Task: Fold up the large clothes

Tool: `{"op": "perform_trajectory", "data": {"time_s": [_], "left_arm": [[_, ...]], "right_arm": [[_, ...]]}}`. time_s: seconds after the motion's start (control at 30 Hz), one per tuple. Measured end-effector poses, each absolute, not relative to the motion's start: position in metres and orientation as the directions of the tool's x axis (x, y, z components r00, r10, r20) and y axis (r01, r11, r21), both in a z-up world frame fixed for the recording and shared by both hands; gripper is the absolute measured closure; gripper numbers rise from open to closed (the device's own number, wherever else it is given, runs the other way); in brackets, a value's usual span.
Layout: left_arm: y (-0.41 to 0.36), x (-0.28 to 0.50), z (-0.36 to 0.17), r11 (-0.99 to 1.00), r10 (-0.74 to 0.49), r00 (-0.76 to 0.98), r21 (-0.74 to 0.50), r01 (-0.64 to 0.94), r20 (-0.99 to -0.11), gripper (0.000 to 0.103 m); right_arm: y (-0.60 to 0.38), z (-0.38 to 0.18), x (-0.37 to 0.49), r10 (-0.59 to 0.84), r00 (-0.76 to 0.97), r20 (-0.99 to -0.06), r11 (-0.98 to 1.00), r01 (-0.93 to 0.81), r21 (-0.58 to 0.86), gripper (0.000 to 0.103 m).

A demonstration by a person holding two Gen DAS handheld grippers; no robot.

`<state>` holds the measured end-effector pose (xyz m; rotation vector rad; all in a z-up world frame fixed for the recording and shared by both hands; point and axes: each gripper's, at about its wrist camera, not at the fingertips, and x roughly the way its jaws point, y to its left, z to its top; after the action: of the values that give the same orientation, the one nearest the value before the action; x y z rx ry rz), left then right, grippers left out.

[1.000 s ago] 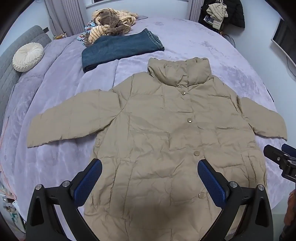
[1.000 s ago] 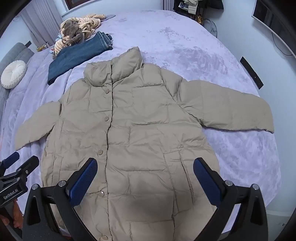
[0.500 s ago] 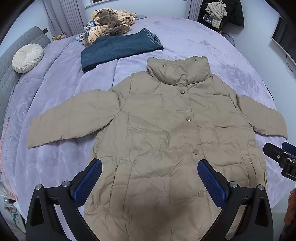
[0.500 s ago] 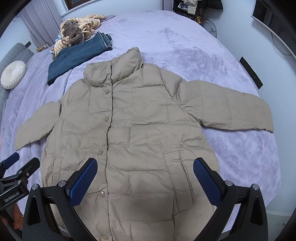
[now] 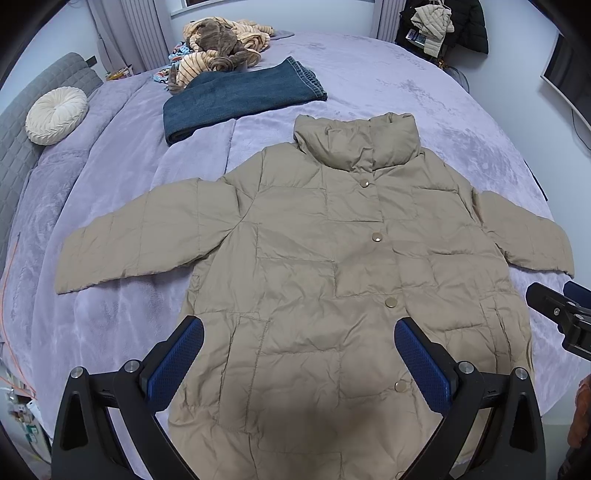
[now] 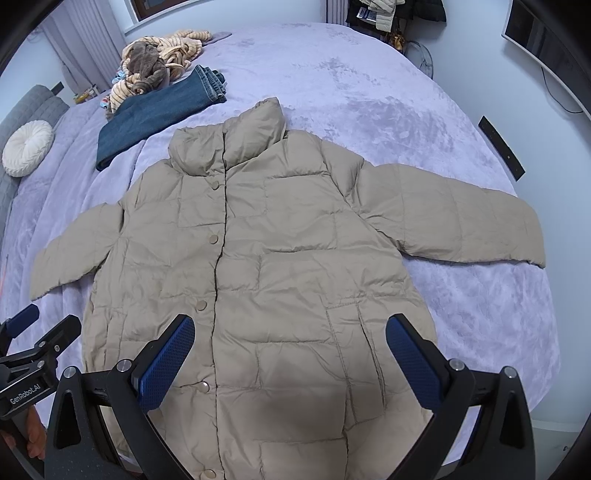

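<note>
A tan quilted puffer jacket (image 5: 332,258) lies flat and buttoned on a lilac bed, collar away from me, both sleeves spread out. It also shows in the right wrist view (image 6: 277,266). My left gripper (image 5: 299,362) is open and empty, held above the jacket's lower front. My right gripper (image 6: 290,360) is open and empty above the hem. The right gripper's tip shows at the right edge of the left wrist view (image 5: 557,314); the left gripper shows at the left edge of the right wrist view (image 6: 33,350).
Folded blue jeans (image 5: 240,96) lie beyond the collar, with a pile of striped and brown clothes (image 5: 218,48) behind them. A round white cushion (image 5: 55,114) rests by the grey headboard. The lilac bedspread (image 6: 369,92) extends far right; clothes hang on a rack (image 5: 436,22).
Both grippers have shifted very slightly; the jacket sits a touch higher in the left view. The jacket itself has not moved.
</note>
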<state>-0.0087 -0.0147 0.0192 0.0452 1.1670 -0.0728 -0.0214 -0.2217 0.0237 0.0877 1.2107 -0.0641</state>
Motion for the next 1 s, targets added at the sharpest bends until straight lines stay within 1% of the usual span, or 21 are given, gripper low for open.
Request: {"op": "perform_trajectory", "data": {"time_s": [1.0], "left_arm": [[-0.0104, -0.0115, 0.022, 0.997, -0.031, 0.393, -0.002, 0.074, -0.919, 0.0]], "right_arm": [[-0.2208, 0.0266, -0.0233, -0.008, 0.356, -0.934, 0.995, 0.096, 0.028, 0.0]]}}
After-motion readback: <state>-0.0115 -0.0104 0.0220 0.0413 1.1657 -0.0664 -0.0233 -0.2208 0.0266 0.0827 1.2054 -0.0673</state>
